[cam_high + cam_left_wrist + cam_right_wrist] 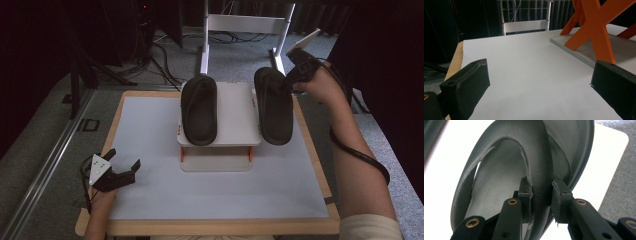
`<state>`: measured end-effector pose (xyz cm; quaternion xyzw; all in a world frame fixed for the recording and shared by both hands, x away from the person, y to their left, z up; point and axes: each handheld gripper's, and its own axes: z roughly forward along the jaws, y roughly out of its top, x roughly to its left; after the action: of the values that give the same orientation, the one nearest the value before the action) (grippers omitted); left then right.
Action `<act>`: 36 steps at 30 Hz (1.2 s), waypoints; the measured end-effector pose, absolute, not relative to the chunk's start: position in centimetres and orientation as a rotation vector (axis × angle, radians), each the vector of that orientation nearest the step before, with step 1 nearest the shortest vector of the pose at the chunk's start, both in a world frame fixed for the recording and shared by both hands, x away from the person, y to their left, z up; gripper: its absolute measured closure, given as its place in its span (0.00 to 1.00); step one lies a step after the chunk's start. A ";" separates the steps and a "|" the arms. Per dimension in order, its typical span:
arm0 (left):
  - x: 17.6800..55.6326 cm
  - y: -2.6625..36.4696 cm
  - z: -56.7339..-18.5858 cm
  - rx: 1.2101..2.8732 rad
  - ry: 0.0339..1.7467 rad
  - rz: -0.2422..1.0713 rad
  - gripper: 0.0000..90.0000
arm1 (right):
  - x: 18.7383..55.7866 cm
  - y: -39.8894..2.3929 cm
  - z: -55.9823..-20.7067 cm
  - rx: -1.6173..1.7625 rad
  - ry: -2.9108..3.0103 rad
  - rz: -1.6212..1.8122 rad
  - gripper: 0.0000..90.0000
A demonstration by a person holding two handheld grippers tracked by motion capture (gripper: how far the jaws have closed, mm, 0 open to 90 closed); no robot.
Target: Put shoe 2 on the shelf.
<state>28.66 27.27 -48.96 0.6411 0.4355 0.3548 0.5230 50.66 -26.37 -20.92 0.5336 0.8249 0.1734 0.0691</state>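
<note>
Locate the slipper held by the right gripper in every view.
High view: slipper at right of the white stand, pinched by the right gripper.
Left gripper view: not in it.
Right gripper view: fills the centre, strap between the jaws.
Shared landmark: the white stand.

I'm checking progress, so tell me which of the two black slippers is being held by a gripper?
The right-hand slipper, which the right gripper clamps by its strap, past the small white stand's edge. The other slipper lies untouched on that stand.
</note>
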 end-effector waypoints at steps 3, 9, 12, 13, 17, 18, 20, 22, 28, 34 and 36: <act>28.7 27.3 -49.0 1.534 1.044 0.848 0.01 | 50.6 -24.6 -20.8 1.589 2.507 0.507 0.80; 28.6 27.3 -49.0 1.535 1.040 0.849 0.01 | 51.0 -21.2 -20.6 1.558 2.519 0.461 0.80; 28.6 27.3 -49.0 1.535 1.040 0.849 0.01 | 51.2 -19.6 -20.5 1.560 2.523 0.455 0.80; 28.6 27.3 -49.0 1.537 1.040 0.848 0.01 | 51.3 -19.1 -20.5 1.564 2.532 0.447 0.80; 28.6 27.3 -49.0 1.539 1.035 0.849 0.01 | 51.8 -17.2 -20.9 1.594 2.557 0.413 0.80; 28.6 27.3 -49.0 1.540 1.034 0.849 0.01 | 51.9 -16.8 -21.0 1.593 2.560 0.398 0.80; 28.6 27.3 -49.0 1.537 1.033 0.848 0.01 | 52.1 -16.0 -21.4 1.589 2.552 0.356 0.80; 28.6 27.2 -49.0 1.538 1.030 0.847 0.01 | 52.3 -15.3 -21.7 1.586 2.548 0.320 0.80; 28.6 27.2 -49.0 1.539 1.026 0.845 0.01 | 52.7 -14.0 -22.6 1.586 2.574 0.301 0.80; 28.6 27.2 -49.0 1.541 1.026 0.846 0.01 | 52.7 -13.4 -23.2 1.570 2.570 0.261 0.80; 28.6 27.2 -49.0 1.541 1.027 0.846 0.01 | 52.7 -13.4 -23.3 1.582 2.568 0.265 0.80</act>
<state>28.60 27.21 -48.97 0.6442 0.4294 0.3535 0.5251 52.71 -13.37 -23.25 0.5217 0.8468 0.0873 0.0569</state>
